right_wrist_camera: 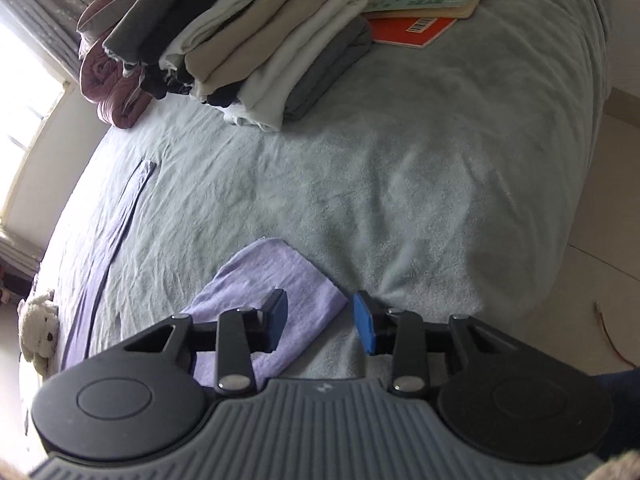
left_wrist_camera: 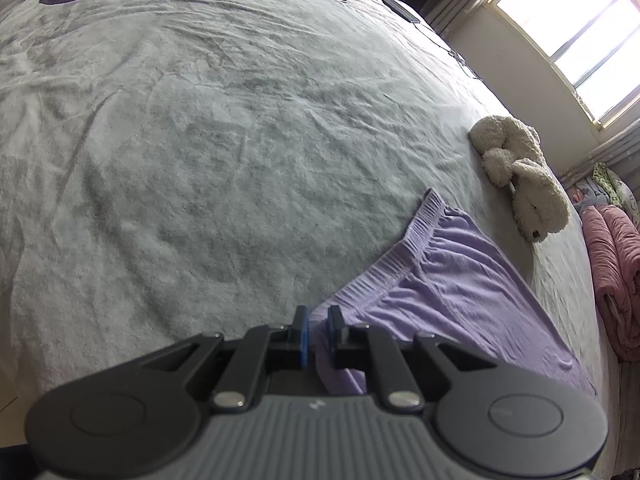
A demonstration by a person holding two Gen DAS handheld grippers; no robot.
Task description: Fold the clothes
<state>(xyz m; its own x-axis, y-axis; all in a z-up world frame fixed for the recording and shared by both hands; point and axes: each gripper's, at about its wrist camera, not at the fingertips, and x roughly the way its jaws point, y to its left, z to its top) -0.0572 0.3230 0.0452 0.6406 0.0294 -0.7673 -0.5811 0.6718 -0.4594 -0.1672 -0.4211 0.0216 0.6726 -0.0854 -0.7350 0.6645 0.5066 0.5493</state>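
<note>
Left tool (left_wrist_camera: 318, 330) has its blue pads nearly together, pinching a corner of the lilac shorts (left_wrist_camera: 448, 280) at the waistband end. Right tool (right_wrist_camera: 320, 322) stands wide apart, holding nothing, one finger over a lilac leg end (right_wrist_camera: 276, 280), the other over bare bedspread (right_wrist_camera: 420, 184). Shorts lie flat near the bed's edge, beside a white plush dog (left_wrist_camera: 520, 176). Broad open bedspread stretches ahead of both tools. Folded clothes pile (right_wrist_camera: 240, 36) sits at the far side, touching picture books (right_wrist_camera: 424, 0); one cover reads "BEAR".
</note>
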